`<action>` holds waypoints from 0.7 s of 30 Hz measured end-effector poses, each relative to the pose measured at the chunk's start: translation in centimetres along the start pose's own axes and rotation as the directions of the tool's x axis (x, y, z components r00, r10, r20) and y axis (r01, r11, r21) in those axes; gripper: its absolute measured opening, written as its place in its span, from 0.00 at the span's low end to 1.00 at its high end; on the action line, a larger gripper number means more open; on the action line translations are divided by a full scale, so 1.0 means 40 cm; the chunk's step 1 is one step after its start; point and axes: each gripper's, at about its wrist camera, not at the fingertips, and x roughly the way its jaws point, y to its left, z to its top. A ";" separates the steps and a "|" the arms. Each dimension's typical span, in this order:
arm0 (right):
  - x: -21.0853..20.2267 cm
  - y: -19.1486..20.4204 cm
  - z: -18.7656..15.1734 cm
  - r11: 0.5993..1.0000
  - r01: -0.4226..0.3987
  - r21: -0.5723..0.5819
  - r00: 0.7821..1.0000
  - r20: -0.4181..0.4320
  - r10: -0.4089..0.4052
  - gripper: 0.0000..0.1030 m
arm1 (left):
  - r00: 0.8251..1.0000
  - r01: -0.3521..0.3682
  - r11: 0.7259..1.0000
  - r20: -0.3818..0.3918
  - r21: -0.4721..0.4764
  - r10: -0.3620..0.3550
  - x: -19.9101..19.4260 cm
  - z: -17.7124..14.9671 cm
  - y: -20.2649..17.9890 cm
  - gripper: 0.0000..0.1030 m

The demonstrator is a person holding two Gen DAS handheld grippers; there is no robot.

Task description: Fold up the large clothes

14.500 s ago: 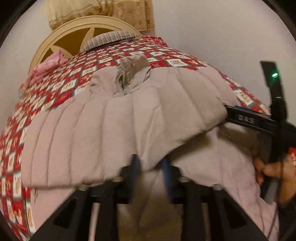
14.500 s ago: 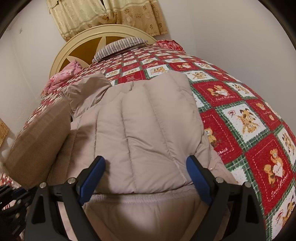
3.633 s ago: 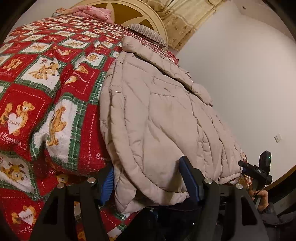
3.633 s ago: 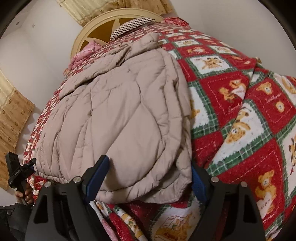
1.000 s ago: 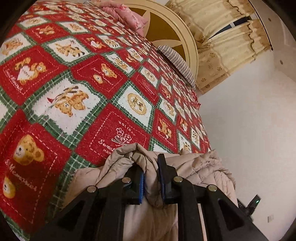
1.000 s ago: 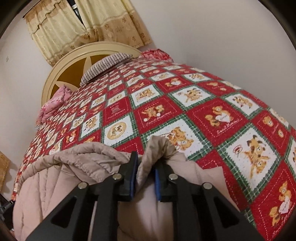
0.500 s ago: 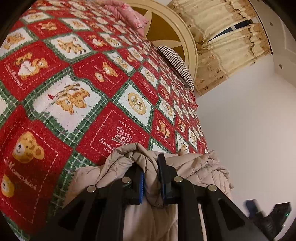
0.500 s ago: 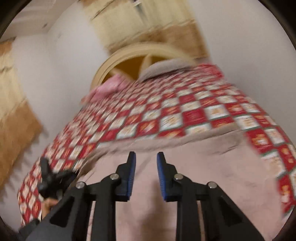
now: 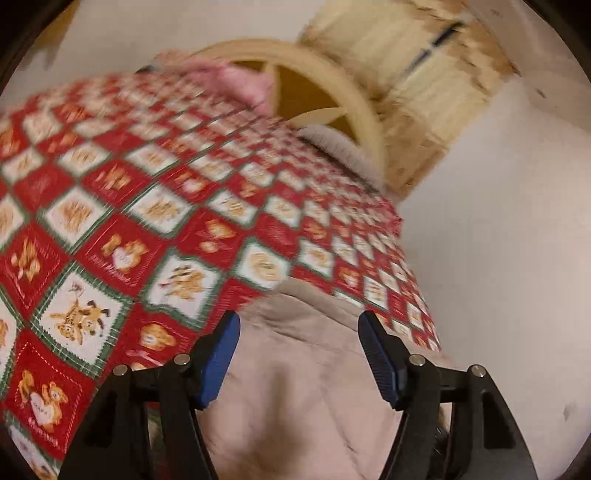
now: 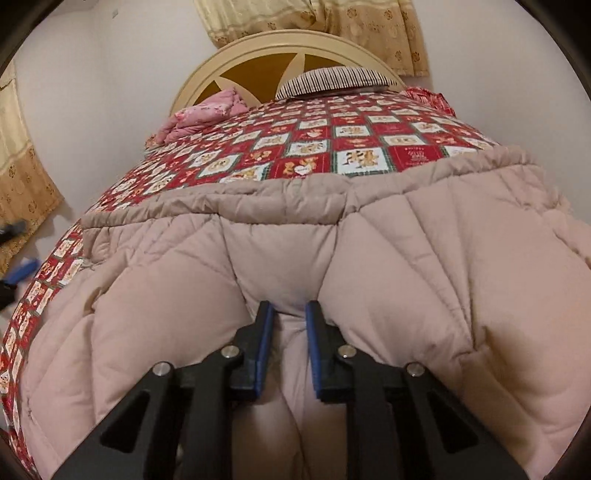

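A beige padded jacket (image 10: 406, 258) lies folded across the near end of the bed, on a red, green and white bear-pattern bedspread (image 10: 332, 147). My right gripper (image 10: 290, 308) is low over it. Its jaws are closing, and the blue pads pinch a raised ridge of the padding. In the blurred left wrist view my left gripper (image 9: 297, 319) hangs above the jacket (image 9: 295, 387) near its far edge on the bedspread (image 9: 147, 206). Its jaws are opening wide and the pads touch nothing.
At the bed's far end stand a cream arched headboard (image 10: 288, 55), a striped pillow (image 10: 332, 79) and a pink bundle (image 10: 207, 110). Yellow curtains (image 10: 314, 18) hang behind. A pale wall (image 9: 498, 221) runs close along one side of the bed.
The left gripper let go of the jacket's fold, opened wide and rose. The right gripper left its fold, swung across the jacket and closed on a ridge of it.
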 end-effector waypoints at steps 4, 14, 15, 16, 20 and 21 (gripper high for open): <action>0.002 0.000 0.002 1.000 -0.007 0.007 1.000 -0.002 0.007 0.18 | 0.991 0.106 0.985 -0.091 0.134 -0.094 0.059 -0.101 -0.159 0.67; -0.002 -0.051 0.003 0.982 -0.151 0.117 0.989 0.022 0.149 0.20 | 0.988 0.027 0.969 -0.156 0.247 0.013 0.272 -0.272 -0.194 0.67; -0.001 -0.048 0.003 0.982 -0.148 0.115 0.989 0.021 0.146 0.20 | 0.988 0.004 0.954 -0.146 0.299 0.041 0.279 -0.277 -0.205 0.68; -0.002 -0.048 0.003 0.982 -0.146 0.117 0.989 0.019 0.144 0.20 | 0.989 -0.034 0.924 -0.122 0.381 0.087 0.290 -0.297 -0.223 0.70; -0.026 -0.040 0.012 0.986 -0.094 0.137 0.995 -0.027 0.098 0.20 | 0.978 -0.128 0.861 -0.079 0.491 0.191 0.323 -0.324 -0.237 0.72; -0.053 -0.043 0.010 0.983 -0.094 0.156 0.995 -0.013 0.097 0.22 | 0.979 -0.122 0.868 -0.088 0.481 0.186 0.326 -0.321 -0.231 0.72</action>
